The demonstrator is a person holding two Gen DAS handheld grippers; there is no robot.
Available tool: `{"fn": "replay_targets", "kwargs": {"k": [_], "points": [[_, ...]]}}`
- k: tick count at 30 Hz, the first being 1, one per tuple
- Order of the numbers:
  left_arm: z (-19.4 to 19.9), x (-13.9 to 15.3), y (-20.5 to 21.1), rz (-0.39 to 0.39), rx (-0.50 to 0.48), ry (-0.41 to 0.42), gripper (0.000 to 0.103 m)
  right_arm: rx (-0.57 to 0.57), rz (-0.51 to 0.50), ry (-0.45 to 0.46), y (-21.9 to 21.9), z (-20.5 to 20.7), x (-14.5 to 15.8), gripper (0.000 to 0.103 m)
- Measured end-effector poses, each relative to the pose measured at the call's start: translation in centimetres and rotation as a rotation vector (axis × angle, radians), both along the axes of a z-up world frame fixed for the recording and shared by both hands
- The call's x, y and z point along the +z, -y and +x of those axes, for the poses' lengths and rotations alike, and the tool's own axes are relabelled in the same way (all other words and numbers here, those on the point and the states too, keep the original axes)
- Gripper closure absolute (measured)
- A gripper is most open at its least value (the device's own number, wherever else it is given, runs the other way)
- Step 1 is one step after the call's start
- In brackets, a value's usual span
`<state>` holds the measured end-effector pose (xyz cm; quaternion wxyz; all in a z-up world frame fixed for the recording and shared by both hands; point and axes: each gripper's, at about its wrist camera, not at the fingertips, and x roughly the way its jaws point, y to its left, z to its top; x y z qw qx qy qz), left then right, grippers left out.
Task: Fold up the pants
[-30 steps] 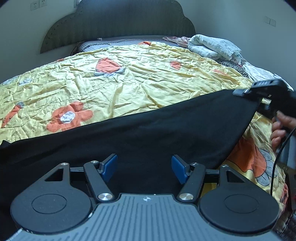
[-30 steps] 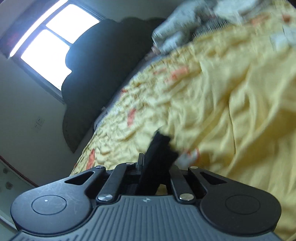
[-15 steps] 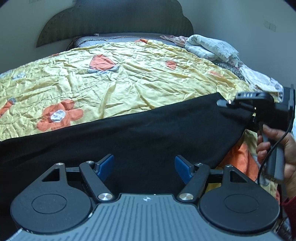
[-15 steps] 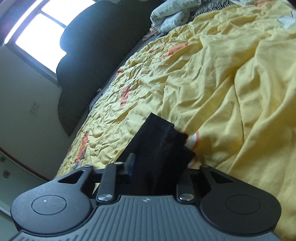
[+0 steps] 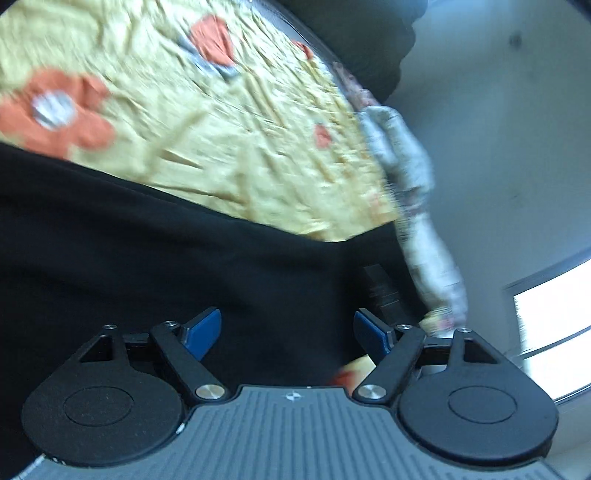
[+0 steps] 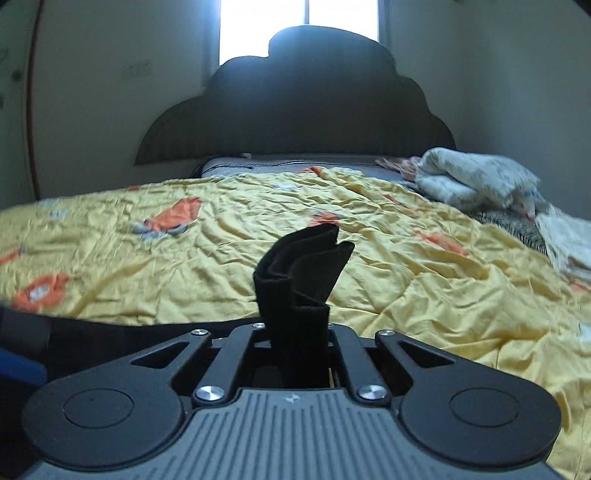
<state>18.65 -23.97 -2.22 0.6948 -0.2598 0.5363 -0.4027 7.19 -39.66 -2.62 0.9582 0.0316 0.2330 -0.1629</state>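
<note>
The black pants (image 5: 155, 251) lie stretched across the yellow flowered bedspread (image 5: 229, 122). My left gripper (image 5: 286, 330) is open just above the black cloth, its blue pads (image 5: 201, 330) apart and empty; the view is tilted and blurred. My right gripper (image 6: 295, 332) is shut on a bunched end of the pants (image 6: 301, 273), which sticks up in folds between the fingers. More black cloth (image 6: 110, 328) runs off to the left under that gripper.
A dark scalloped headboard (image 6: 295, 110) stands at the far end under a bright window (image 6: 299, 22). A heap of white and patterned bedding (image 6: 476, 181) lies at the back right of the bed. Walls close in on both sides.
The left gripper has rolled and swung sharply, so its view is tilted and blurred. The right gripper has levelled out to face the headboard, still holding the pants end.
</note>
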Motion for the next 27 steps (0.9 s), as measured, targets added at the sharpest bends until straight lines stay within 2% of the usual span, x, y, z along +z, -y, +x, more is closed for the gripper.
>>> {"fn": "replay_targets", "kwargs": {"k": [3, 5, 11, 14, 17, 19, 20, 22, 24, 25, 26, 27], "points": [[0.9, -0.1, 1.5, -0.115, -0.010, -0.092, 0.018, 0.035, -0.070, -0.022, -1.8, 0.3, -0.3, 0.098], [1.3, -0.4, 2.6, -0.156, -0.013, -0.127, 0.016, 0.064, -0.127, -0.034, -3.1, 0.0, -0.3, 0.098], [2.3, -1.6, 5.2, -0.162, 0.004, -0.187, 0.016, 0.173, -0.276, -0.064, -6.8, -0.6, -0.6, 0.098], [2.5, -2.4, 5.4, -0.152, 0.019, -0.204, 0.023, 0.221, -0.291, -0.065, -8.0, -0.9, -0.9, 0.098], [2.9, -3.1, 5.3, -0.129, 0.037, -0.211, 0.039, 0.245, -0.310, -0.068, -9.0, -1.1, -1.0, 0.098], [3.1, -3.4, 4.9, -0.108, 0.040, -0.212, 0.060, 0.253, -0.337, -0.072, -9.5, -1.2, -1.1, 0.098], [3.2, -3.4, 4.6, -0.091, 0.043, -0.208, 0.064, 0.255, -0.349, -0.074, -9.8, -1.2, -1.1, 0.098], [3.1, -3.4, 4.4, -0.058, 0.049, -0.179, 0.088, 0.263, -0.366, -0.082, -10.1, -1.2, -1.3, 0.097], [3.0, -3.1, 4.3, -0.031, 0.050, -0.135, 0.099, 0.267, -0.381, -0.093, -10.5, -1.1, -1.5, 0.094], [2.9, -2.8, 4.3, -0.022, 0.045, -0.114, 0.099, 0.265, -0.388, -0.097, -10.6, -1.1, -1.6, 0.088], [2.8, -2.6, 4.3, -0.013, 0.043, -0.092, 0.099, 0.260, -0.397, -0.107, -10.8, -1.0, -1.8, 0.069], [2.6, -2.4, 4.2, -0.004, 0.042, -0.072, 0.099, 0.258, -0.408, -0.113, -10.9, -1.0, -1.9, 0.056]]}}
